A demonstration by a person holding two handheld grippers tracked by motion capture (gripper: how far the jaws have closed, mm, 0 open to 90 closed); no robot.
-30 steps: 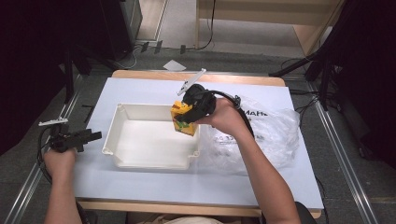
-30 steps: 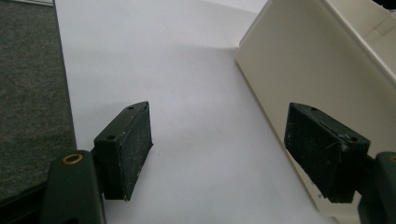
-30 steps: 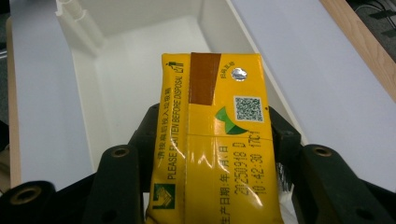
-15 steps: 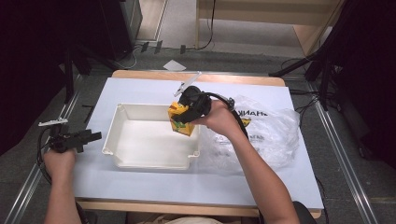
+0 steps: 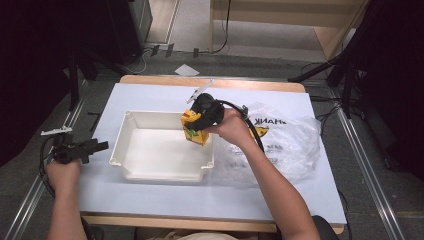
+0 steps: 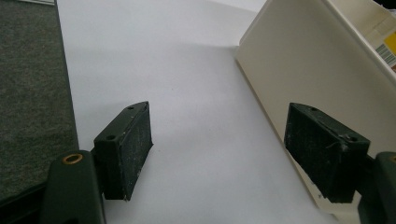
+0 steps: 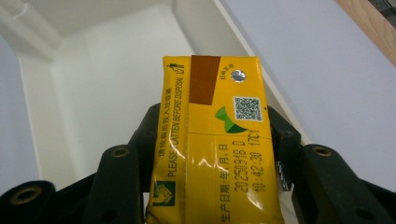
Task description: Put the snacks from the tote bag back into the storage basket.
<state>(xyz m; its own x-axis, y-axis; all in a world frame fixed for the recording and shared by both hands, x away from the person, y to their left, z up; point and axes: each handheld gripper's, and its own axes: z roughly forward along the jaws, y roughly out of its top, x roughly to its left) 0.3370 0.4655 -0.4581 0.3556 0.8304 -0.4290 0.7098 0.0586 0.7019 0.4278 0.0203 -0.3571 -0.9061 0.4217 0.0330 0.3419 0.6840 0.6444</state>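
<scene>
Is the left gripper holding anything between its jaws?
No: the left gripper has its jaws wide apart over bare table, beside the bin.

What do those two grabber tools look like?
Both are black. The left gripper has two blocky jaws with flat, scuffed pads, a brass-ringed screw hole, and a grey plate on top. The right gripper has chunky black arms with round screw holes. A black cable trails from each. The person's forearms are bare, no sleeves.

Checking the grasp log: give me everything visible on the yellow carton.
The yellow carton is a small box-shaped drink pack of glossy coated card with green marks, a brown patch, a QR code, a foil straw hole and a printed date. The right gripper clamps its sides and holds it above the right end of the white bin.
</scene>
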